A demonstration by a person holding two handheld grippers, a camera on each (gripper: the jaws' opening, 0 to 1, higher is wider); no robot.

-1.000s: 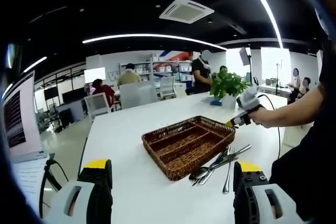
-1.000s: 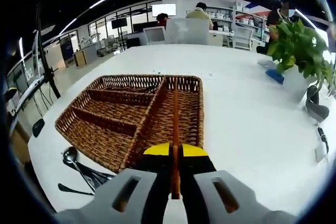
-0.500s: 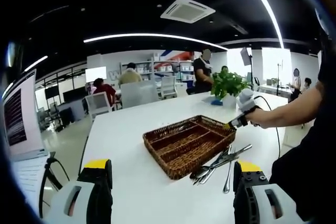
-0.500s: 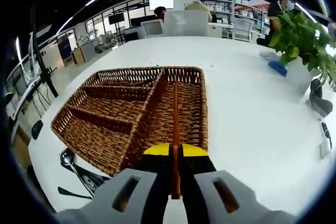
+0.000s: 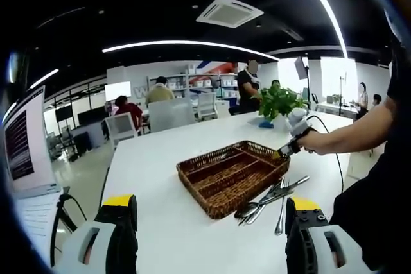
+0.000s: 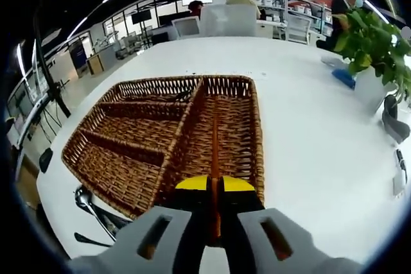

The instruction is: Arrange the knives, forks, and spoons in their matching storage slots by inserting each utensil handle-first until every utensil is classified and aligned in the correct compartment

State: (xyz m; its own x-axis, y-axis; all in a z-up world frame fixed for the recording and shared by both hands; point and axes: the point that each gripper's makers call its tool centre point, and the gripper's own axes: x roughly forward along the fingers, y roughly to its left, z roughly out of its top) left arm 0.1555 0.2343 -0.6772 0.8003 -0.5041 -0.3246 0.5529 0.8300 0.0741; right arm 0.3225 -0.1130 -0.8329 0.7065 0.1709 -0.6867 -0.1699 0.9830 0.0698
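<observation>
White table (image 6: 308,113): right jaws clamp a thin stick-like utensil (image 6: 214,158), type unclear; left jaws gape.

the basket (image 6: 148,139) is showing a brown woven wicker pattern across its walls and dividers, sitting on a plain white table (image 6: 308,158). at seven o'clock from it, the utensils (image 6: 96,213) are gleaming silver and dark. the right gripper (image 6: 215,206) is showing grey jaws with yellow tips, and a thin orange-brown strip is running between them. at two o'clock, the plant (image 6: 372,43) is showing green leaves, with a blue item (image 6: 352,78) beside it.
</observation>
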